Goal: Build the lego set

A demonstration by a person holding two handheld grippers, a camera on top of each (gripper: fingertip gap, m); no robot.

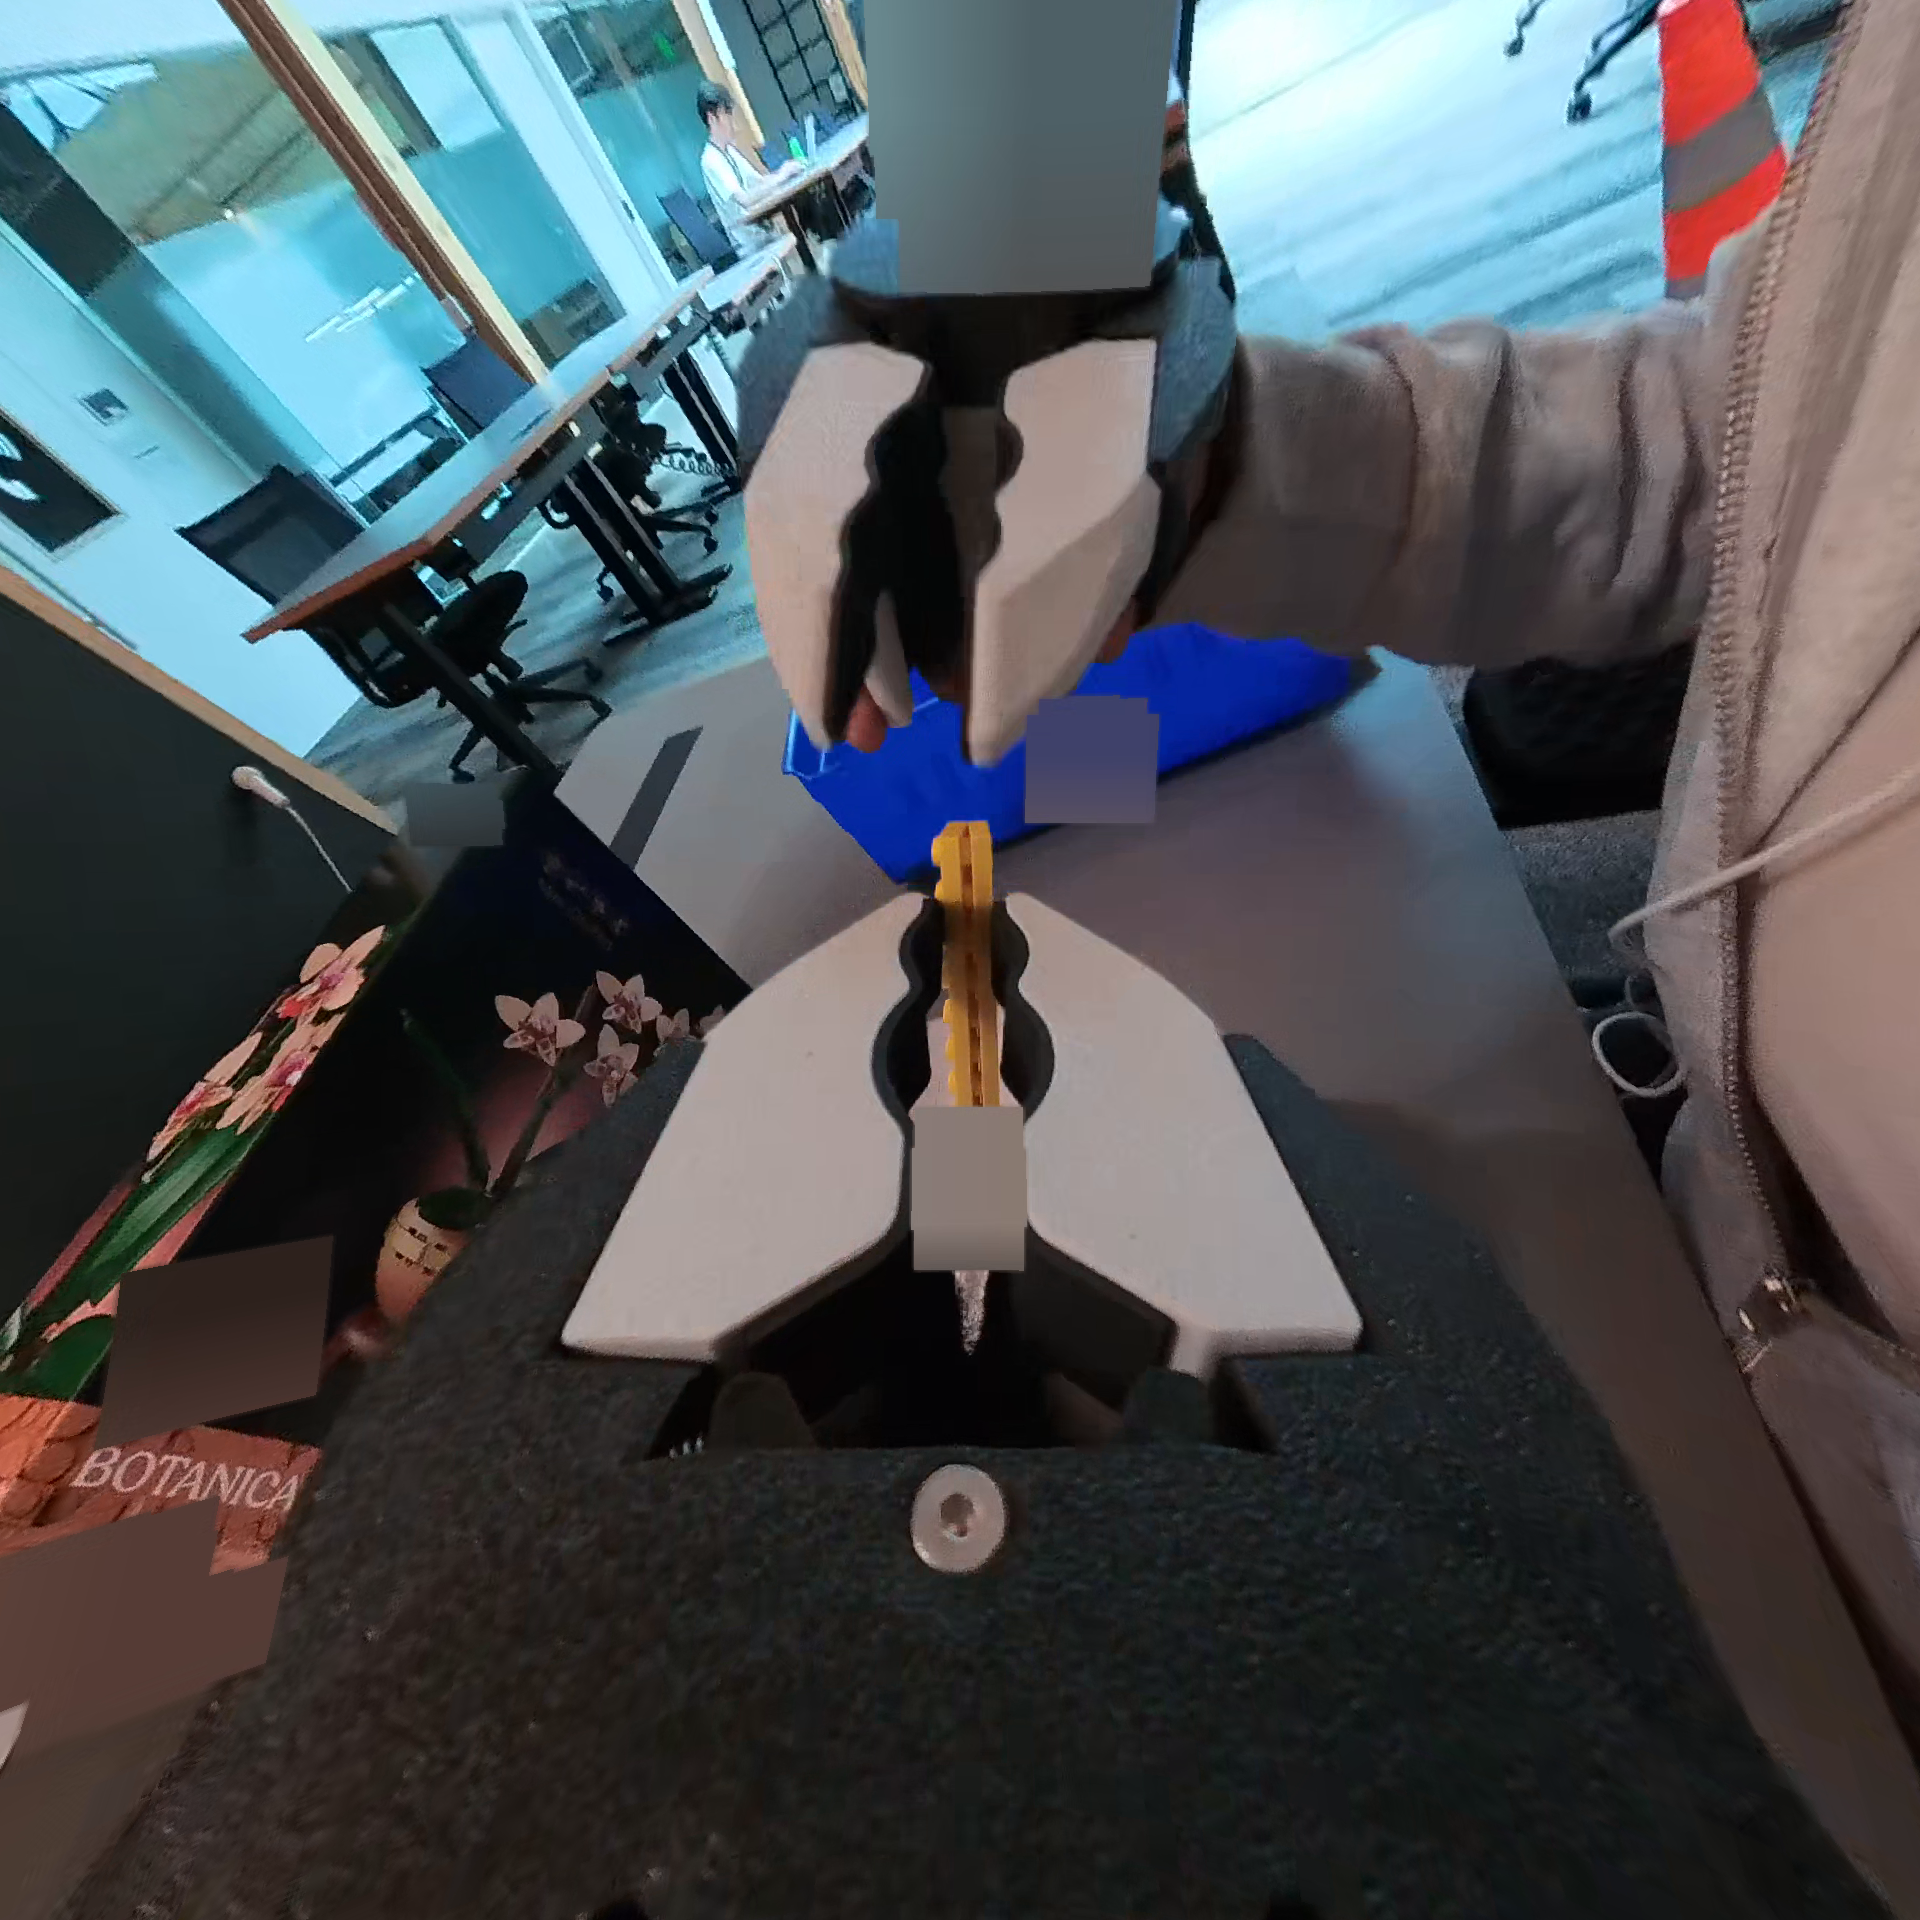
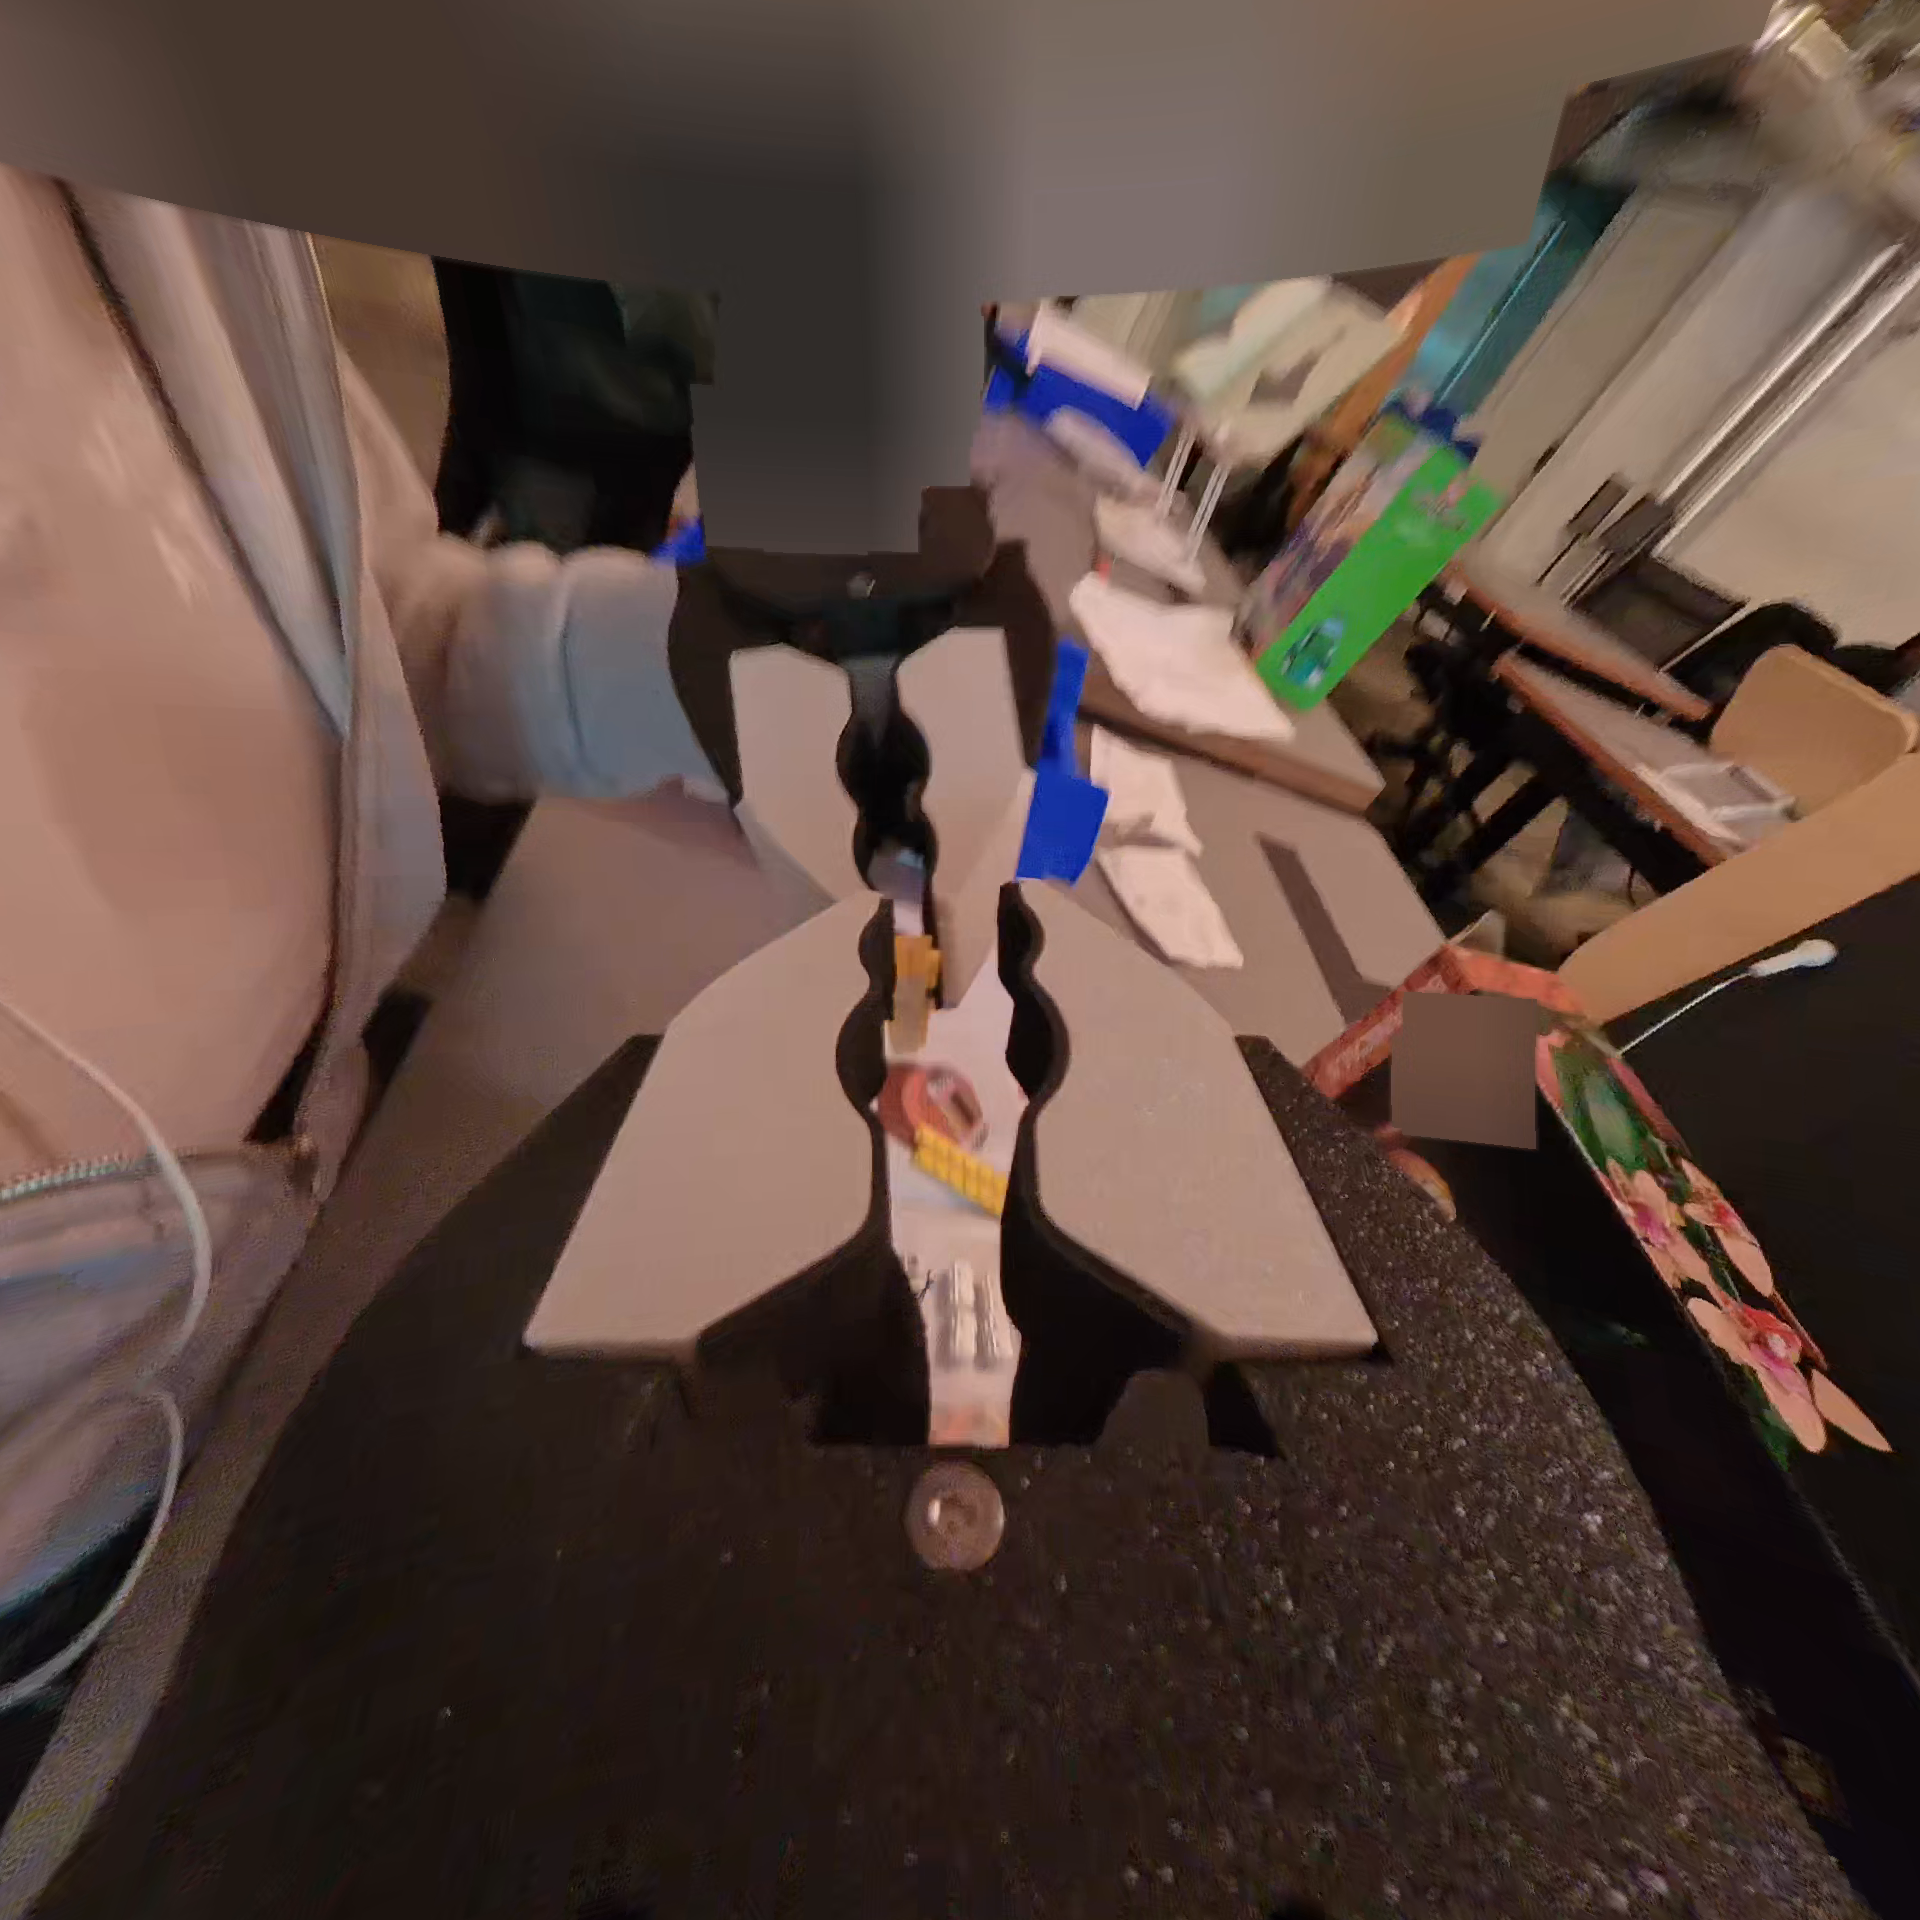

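Clamping a thin yellow lego plate edge-on above the grey worktop, the left claw meets the right claw, fingers apart around a small reddish piece; misalignment could pop either loose.

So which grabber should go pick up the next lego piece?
Right. The right gripper is open and holds nothing, while the left gripper is shut on the yellow lego piece.
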